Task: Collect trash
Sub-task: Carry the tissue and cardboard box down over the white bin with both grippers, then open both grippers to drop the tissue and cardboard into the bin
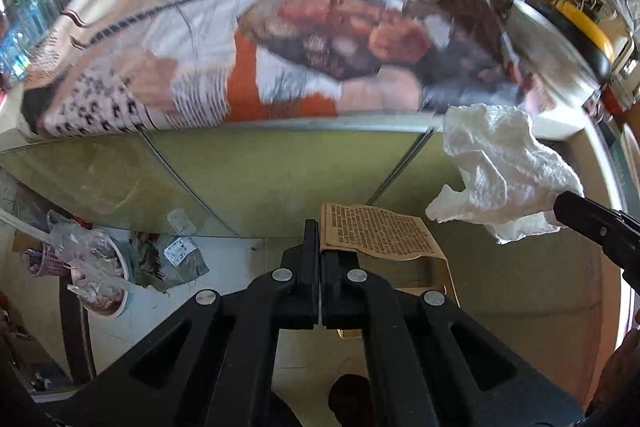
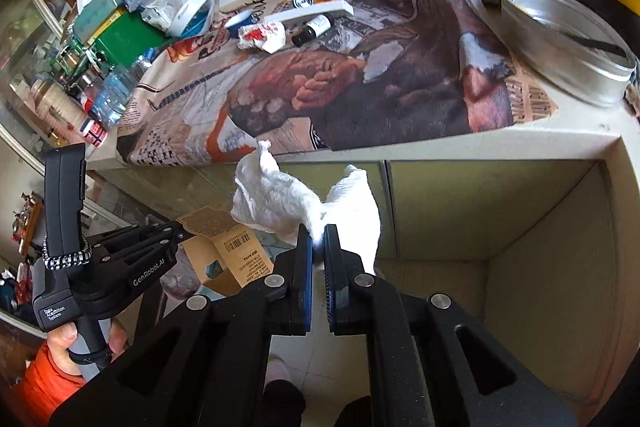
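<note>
Here the right tongs are clamped on a crumpled white tissue, held off the counter's front edge. The left tongs pinch a flattened cardboard box. Farther back, a newspaper covers the counter.

Both grippers are matte black with round silver screw heads. The left gripper carries white "GenRobot.AI" lettering, near an orange sleeve.

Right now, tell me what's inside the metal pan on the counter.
In the metal pan, only a dark utensil shows, lying against the far side. The near wall hides part of the bottom, so anything low there can't be seen.
</note>
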